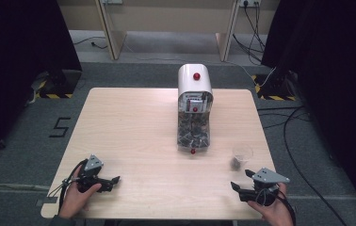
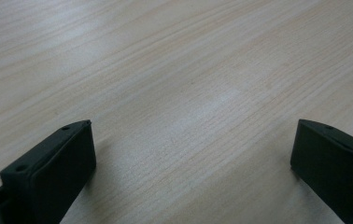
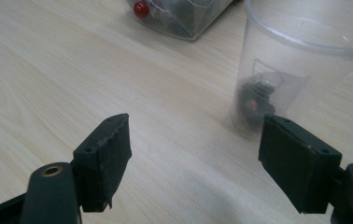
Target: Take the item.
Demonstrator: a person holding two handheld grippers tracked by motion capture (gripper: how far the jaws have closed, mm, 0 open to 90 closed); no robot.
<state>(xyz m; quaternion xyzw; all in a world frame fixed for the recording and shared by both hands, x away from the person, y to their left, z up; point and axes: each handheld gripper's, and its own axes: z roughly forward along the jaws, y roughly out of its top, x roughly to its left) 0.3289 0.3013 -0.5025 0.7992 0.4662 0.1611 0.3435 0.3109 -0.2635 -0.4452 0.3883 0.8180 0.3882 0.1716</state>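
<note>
2 hand-held grippers, left [image 1: 115, 180] and right [image 1: 240, 180], stand wide and empty; cup [image 1: 241, 157] near the counter's [image 1: 133, 127] right edge already has some pieces, grasping remains.

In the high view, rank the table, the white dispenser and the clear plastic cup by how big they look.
1. Table, by far the largest.
2. White dispenser, standing mid-table.
3. Clear plastic cup, the smallest, near the right tongs.
</note>
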